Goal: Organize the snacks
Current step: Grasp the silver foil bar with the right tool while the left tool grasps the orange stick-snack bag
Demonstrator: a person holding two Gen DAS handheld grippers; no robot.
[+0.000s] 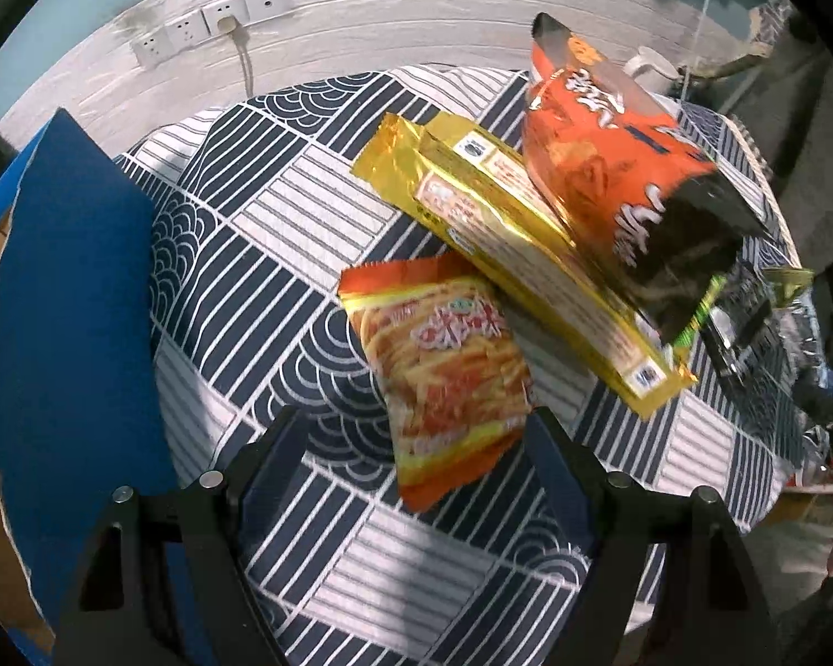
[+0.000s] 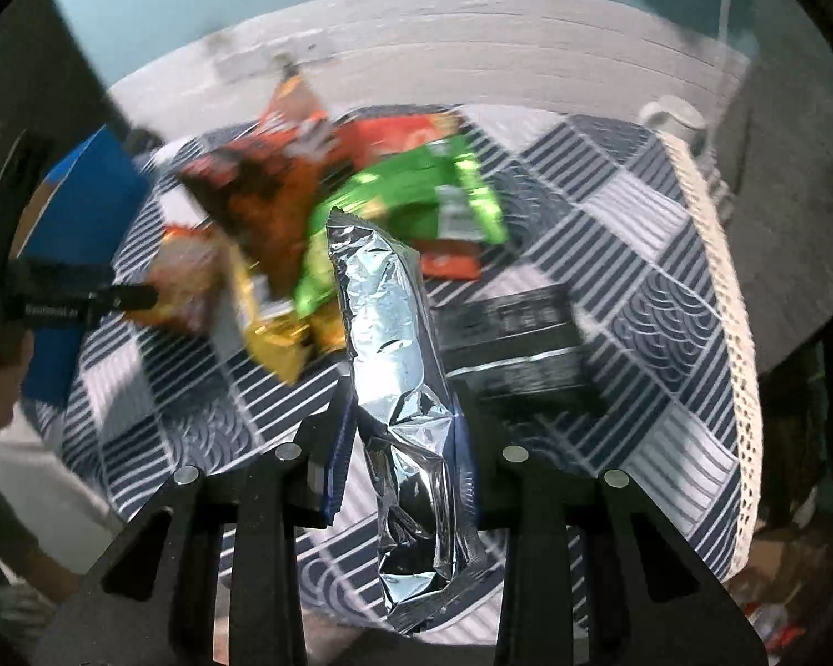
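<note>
My left gripper (image 1: 416, 433) is open above the patterned tablecloth (image 1: 261, 255), its fingers on either side of the lower end of a small orange-yellow snack packet (image 1: 444, 366) that lies flat. A long gold packet (image 1: 522, 255) lies beyond it, with a big orange-and-black chip bag (image 1: 616, 166) leaning on top. My right gripper (image 2: 402, 416) is shut on a silver foil bag (image 2: 389, 344) with blue edges, lifted off the table. Behind that bag lie a green bag (image 2: 416, 194), orange bags (image 2: 283, 166) and a black box (image 2: 516, 338).
A blue cushion (image 1: 66, 299) stands at the table's left side. A white mug (image 1: 652, 69) sits at the far right edge, near a hanging cord. Wall sockets (image 1: 205, 28) are behind the table. A person's hand (image 2: 0, 383) holds the other gripper at the left of the right wrist view.
</note>
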